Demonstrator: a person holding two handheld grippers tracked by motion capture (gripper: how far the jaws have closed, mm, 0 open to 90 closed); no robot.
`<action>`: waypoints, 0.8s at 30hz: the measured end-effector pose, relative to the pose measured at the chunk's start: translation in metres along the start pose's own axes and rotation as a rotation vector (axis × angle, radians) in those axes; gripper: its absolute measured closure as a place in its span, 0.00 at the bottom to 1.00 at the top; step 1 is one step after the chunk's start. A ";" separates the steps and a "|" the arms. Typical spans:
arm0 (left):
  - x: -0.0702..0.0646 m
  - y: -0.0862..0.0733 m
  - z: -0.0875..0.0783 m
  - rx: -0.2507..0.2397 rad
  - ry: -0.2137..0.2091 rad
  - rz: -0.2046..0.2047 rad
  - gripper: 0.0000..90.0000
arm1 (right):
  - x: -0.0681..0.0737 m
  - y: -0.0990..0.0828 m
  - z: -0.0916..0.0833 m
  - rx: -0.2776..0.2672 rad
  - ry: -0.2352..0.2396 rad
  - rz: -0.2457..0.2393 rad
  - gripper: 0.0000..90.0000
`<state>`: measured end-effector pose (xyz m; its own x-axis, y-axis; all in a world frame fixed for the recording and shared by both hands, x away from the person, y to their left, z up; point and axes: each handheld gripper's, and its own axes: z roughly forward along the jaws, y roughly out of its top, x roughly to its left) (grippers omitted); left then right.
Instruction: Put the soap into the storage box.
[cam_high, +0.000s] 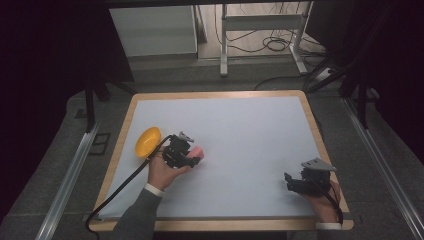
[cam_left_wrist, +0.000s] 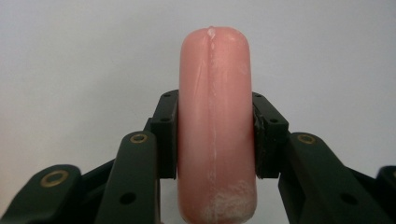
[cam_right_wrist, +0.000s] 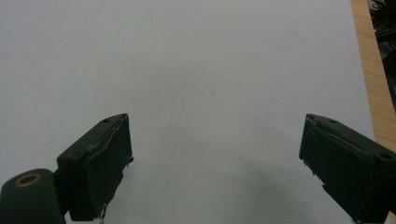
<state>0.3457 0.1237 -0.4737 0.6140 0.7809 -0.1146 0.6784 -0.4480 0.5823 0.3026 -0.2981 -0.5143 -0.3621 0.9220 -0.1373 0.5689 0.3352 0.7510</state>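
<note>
Sausage (cam_left_wrist: 215, 126) is clamped in the left tongs (cam_high: 189, 156) beside a yellow bowl (cam_high: 147, 141), whose inside cannot be seen; the right tongs (cam_right_wrist: 215, 158) are held open above the tabletop (cam_high: 250, 140).

the left claw (cam_left_wrist: 215, 135) is closed on a pink sausage (cam_left_wrist: 215, 126), one black pad pressing on each side of it. the sausage stands upright between the jaws and its rounded end rises above them. pale whitish marks show near its lower end. behind it is the plain white tabletop (cam_left_wrist: 74, 65).
</note>
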 end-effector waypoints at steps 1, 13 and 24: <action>0.000 0.000 -0.001 -0.003 -0.002 0.002 0.67 | 0.000 0.000 0.000 0.000 0.000 0.000 0.10; 0.006 -0.001 -0.018 -0.039 0.023 -0.003 0.67 | 0.000 0.000 0.000 0.000 -0.001 0.000 0.10; 0.013 -0.003 -0.034 -0.088 0.053 -0.028 0.67 | 0.000 0.000 0.000 0.002 -0.001 0.000 0.10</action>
<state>0.3380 0.1501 -0.4493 0.5714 0.8157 -0.0904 0.6554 -0.3873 0.6484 0.3026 -0.2981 -0.5145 -0.3611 0.9223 -0.1378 0.5706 0.3354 0.7496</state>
